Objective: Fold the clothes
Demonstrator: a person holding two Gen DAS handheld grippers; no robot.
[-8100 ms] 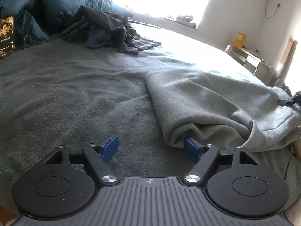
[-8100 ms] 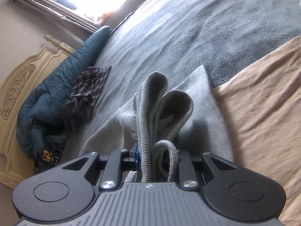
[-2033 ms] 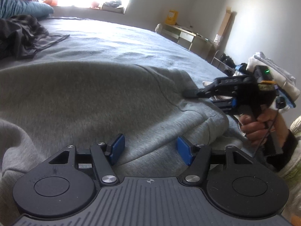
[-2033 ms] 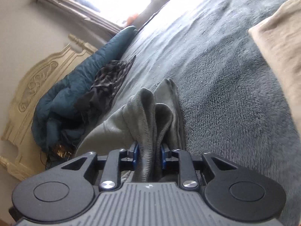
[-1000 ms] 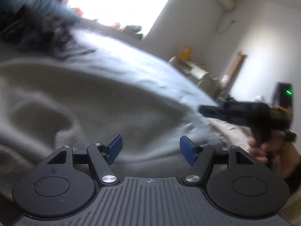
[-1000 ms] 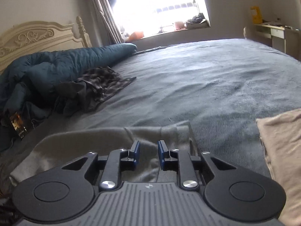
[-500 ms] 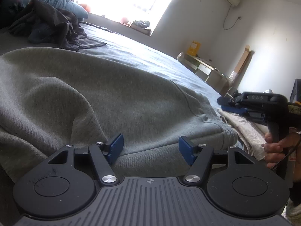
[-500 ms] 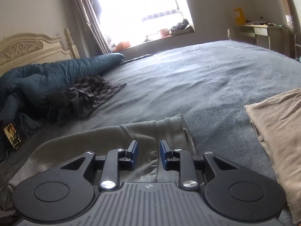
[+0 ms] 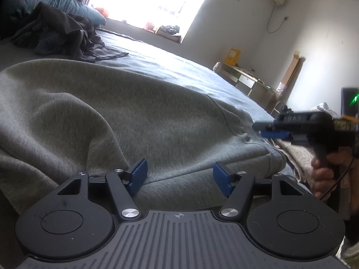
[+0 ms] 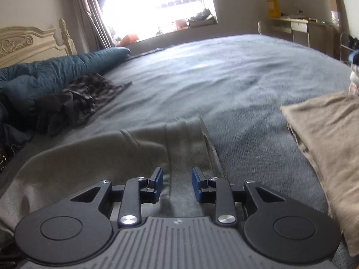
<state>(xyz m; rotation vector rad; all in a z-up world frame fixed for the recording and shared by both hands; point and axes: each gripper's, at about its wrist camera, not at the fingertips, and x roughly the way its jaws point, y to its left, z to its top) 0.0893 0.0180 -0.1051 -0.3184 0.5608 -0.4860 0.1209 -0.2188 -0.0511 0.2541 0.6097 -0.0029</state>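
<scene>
The right gripper (image 10: 176, 185), which had clamped the bunched cuff of the grey sweatshirt (image 9: 139, 116), was opening its fingers with the garment released flat on the bed (image 10: 235, 78), while the left gripper (image 9: 180, 176) stayed open, so one fold looked laid.

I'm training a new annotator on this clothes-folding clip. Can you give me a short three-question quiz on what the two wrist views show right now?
1. True or false: the left gripper is clamped on the grey sweatshirt.
2. Which garment lies to the right of the grey sweatshirt in the right wrist view? A) a red towel B) a beige garment C) a white shirt
3. Fill in: the dark crumpled clothes lie next to the teal ____.

Key
1. False: its blue pads stand wide apart above the fabric.
2. B
3. Duvet, by the headboard.

Note: the right gripper is opening, gripping nothing.
</scene>
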